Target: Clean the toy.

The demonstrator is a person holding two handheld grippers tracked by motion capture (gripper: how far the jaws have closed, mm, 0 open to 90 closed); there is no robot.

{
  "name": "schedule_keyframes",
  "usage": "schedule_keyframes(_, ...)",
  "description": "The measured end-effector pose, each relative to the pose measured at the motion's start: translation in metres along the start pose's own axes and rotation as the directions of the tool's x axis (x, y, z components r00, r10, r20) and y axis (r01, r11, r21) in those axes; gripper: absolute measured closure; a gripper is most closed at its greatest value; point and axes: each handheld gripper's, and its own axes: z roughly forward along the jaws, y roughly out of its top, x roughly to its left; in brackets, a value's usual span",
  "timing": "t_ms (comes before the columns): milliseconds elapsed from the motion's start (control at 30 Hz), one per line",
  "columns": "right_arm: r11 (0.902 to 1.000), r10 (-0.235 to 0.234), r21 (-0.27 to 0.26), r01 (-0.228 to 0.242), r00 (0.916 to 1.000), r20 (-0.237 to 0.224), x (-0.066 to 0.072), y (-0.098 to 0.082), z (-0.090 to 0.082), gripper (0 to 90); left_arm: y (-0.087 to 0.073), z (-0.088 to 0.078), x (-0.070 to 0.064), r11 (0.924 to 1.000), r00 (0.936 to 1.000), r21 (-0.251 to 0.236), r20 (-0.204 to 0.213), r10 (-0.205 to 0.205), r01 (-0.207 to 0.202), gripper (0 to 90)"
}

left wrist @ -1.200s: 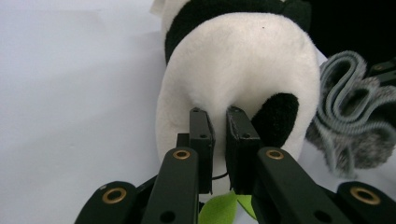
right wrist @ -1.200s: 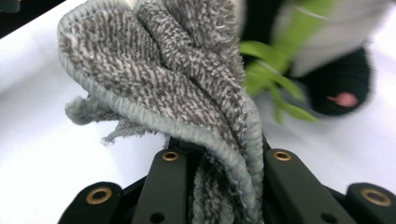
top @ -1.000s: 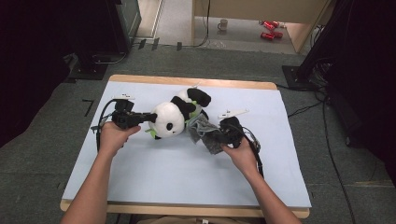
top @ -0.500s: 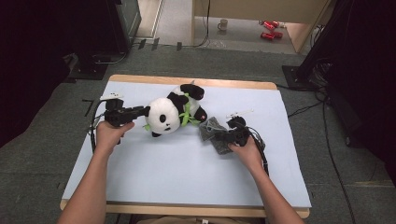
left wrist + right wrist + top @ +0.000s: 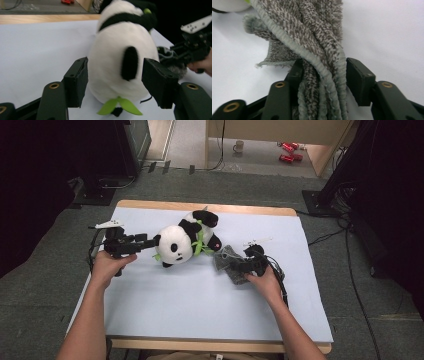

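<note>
Lying between opening left tongs (image 5: 152, 241) and right tongs (image 5: 229, 266): panda (image 5: 182, 242), cloth (image 5: 227, 262).

The plush panda (image 5: 182, 242) lies on the table (image 5: 200, 300), directly ahead of the left gripper (image 5: 150, 241) and just beyond its tips. In the left gripper view the panda's head (image 5: 117, 62) sits between the 2 jaws, which have just been opening; small gaps show on both sides.

The folded cloth (image 5: 227, 262) lies on the table to the right of the panda, near its lower end, directly ahead of the right gripper (image 5: 231, 267). In the right gripper view the cloth (image 5: 312, 45) runs between the 2 jaws, which have just been opening, and spreads away ahead of them.

The right gripper lies right of the left gripper, the panda between them.
</note>
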Motion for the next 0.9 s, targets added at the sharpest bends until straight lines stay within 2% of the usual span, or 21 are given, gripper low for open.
schedule_keyframes(67,1.0,-0.002,-0.001,0.002,0.9999,0.012,-0.001,0.0,0.001,48.4,-0.001,0.006,-0.003,0.9998,0.9999,0.015,0.008,0.016,-0.016,36.1)
schedule_keyframes(167,1.0,0.005,0.0,-0.005,0.9999,0.013,-0.004,0.0,0.001,46.0,-0.002,0.013,-0.004,0.9986,0.9996,0.05,-0.019,0.021,-0.02,34.8)
schedule_keyframes(267,0.9996,0.027,-0.006,-0.027,0.9996,-0.004,-0.008,-0.001,0.0,44.6,-0.005,0.03,0.005,0.9983,0.9954,0.057,-0.096,-0.003,0.009,33.2)
schedule_keyframes(300,0.9995,0.031,-0.01,-0.031,0.9994,-0.013,-0.009,-0.001,0.0,44.4,-0.005,0.032,0.007,0.9991,0.9944,0.042,-0.106,-0.007,0.012,34.0)
schedule_keyframes(333,0.9995,0.031,-0.006,-0.031,0.9993,-0.02,-0.01,-0.001,-0.001,45.0,-0.005,0.033,0.01,0.9992,0.9931,0.014,-0.112,-0.034,0.036,34.9)
schedule_keyframes(400,0.9993,0.036,-0.008,-0.036,0.999,-0.025,-0.011,0.0,-0.003,44.8,-0.005,0.031,0.017,0.9958,0.9874,-0.011,-0.129,-0.091,0.091,36.4)
schedule_keyframes(467,0.999,0.039,-0.017,-0.04,0.9978,-0.054,-0.013,0.0,-0.007,41.5,-0.006,0.029,0.023,0.9917,0.9823,-0.022,-0.136,-0.129,0.127,36.5)
schedule_keyframes(500,0.999,0.039,-0.021,-0.041,0.9968,-0.069,-0.014,0.0,-0.008,39.9,-0.006,0.027,0.025,0.9909,0.9812,-0.029,-0.139,-0.134,0.131,36.3)
schedule_keyframes(533,0.9992,0.036,-0.016,-0.037,0.9959,-0.083,-0.014,0.001,-0.01,37.7,-0.006,0.027,0.025,0.9913,0.9814,-0.035,-0.141,-0.131,0.127,35.9)
schedule_keyframes(600,0.9996,0.016,-0.024,-0.018,0.997,-0.075,-0.015,0.003,-0.014,35.5,-0.006,0.027,0.026,0.9915,0.9815,-0.037,-0.142,-0.129,0.124,34.8)
schedule_keyframes(633,0.9989,0.004,-0.047,-0.008,0.9965,-0.084,-0.015,0.005,-0.018,34.6,-0.006,0.027,0.026,0.9916,0.9814,-0.036,-0.142,-0.128,0.125,33.6)
schedule_keyframes(767,0.9966,-0.006,-0.082,-0.002,0.9957,-0.092,-0.014,0.01,-0.023,34.2,-0.005,0.026,0.025,0.9928,0.982,-0.027,-0.147,-0.119,0.116,32.9)
schedule_keyframes(867,0.9968,-0.013,-0.079,0.007,0.9968,-0.079,-0.015,0.01,-0.023,33.8,-0.005,0.022,0.026,0.9922,0.9806,-0.022,-0.151,-0.125,0.123,32.0)
schedule_keyframes(900,0.9973,-0.028,-0.07,0.023,0.9972,-0.069,-0.016,0.009,-0.022,33.5,-0.005,0.022,0.025,0.9923,0.9798,-0.019,-0.157,-0.124,0.122,32.0)
